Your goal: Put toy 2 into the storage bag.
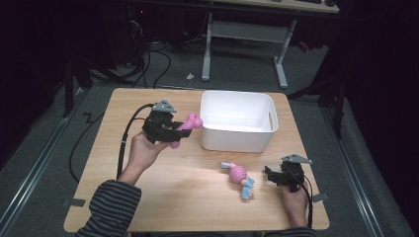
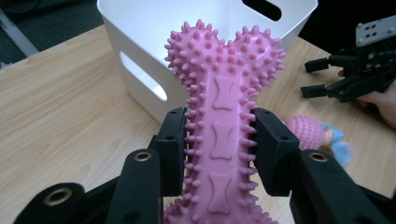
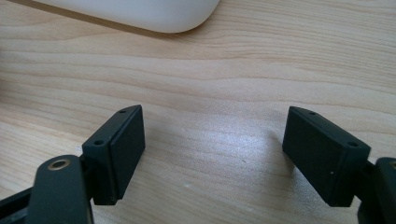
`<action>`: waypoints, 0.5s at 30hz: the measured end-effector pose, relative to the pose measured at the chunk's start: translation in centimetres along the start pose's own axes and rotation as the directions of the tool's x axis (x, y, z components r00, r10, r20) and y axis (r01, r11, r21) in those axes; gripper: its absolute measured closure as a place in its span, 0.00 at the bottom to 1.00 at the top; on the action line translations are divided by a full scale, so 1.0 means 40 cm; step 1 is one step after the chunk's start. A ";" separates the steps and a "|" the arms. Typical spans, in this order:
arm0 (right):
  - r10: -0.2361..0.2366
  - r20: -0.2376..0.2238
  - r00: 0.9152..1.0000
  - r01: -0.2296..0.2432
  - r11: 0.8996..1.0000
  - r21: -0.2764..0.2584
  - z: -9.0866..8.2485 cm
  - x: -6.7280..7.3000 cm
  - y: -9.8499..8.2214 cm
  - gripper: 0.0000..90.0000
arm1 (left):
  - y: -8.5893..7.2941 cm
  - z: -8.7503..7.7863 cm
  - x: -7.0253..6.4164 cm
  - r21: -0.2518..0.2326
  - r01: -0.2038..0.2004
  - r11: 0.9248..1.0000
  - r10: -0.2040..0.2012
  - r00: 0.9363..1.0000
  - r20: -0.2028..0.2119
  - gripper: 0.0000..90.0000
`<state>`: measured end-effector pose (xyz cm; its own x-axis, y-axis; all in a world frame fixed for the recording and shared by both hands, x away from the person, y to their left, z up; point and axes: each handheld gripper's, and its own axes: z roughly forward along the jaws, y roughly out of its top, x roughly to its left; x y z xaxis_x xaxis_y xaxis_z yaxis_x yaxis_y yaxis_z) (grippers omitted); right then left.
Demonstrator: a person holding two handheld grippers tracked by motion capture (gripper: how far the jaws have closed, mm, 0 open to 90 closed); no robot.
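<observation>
A pink spiky rubber bone [image 2: 222, 116] is clamped at its shaft between the two black jaws of my left gripper [image 2: 219, 149]. In the high view that left gripper [image 1: 174, 131] hangs above the table with the bone [image 1: 187, 126] pointing toward the white tub [image 1: 237, 136], just left of its wall. A second toy, pink with pale blue ends [image 1: 239, 177], lies on the table near the front right. Just right of it my right gripper [image 1: 271, 176] rests low on the table, its jaws wide apart over bare wood [image 3: 212, 149].
The white tub [image 2: 140, 51] has handle slots in its end walls and looks bare inside. The wooden table [image 1: 188, 197] ends near the right hand. Dark floor, cables and a desk frame [image 1: 244, 44] lie beyond the far edge.
</observation>
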<state>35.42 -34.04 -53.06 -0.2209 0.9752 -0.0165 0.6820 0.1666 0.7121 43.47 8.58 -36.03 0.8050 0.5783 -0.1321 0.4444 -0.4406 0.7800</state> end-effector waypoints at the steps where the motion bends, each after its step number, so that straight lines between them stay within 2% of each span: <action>1: 0.000 0.000 1.000 0.000 1.000 0.000 0.000 0.000 0.000 0.24 | 0.009 0.000 0.000 0.001 -0.002 1.000 0.002 1.000 0.007 0.65; 5: 0.001 0.000 1.000 -0.001 1.000 0.000 0.000 0.000 0.000 0.24 | 0.040 0.008 -0.001 0.014 0.000 1.000 0.000 1.000 0.016 0.65; 8: 0.001 0.000 1.000 -0.001 1.000 0.000 0.000 0.000 0.000 0.24 | 0.057 0.013 -0.004 0.027 -0.005 1.000 0.005 1.000 0.008 0.65; 9: 0.001 0.000 1.000 -0.001 1.000 0.000 0.000 0.000 0.000 0.24 | 0.074 0.019 -0.009 0.036 -0.019 0.999 0.019 1.000 0.002 0.65; 15: 0.001 0.002 1.000 -0.001 1.000 -0.001 0.002 0.000 0.001 0.23 | 0.113 0.041 -0.022 0.048 -0.040 0.998 0.039 0.999 0.019 0.65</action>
<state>35.50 -34.02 -53.08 -0.2187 0.9757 -0.0167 0.6815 0.1650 0.7130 45.42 4.95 -33.42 0.8290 0.5477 -0.1132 0.4303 -0.4953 0.7547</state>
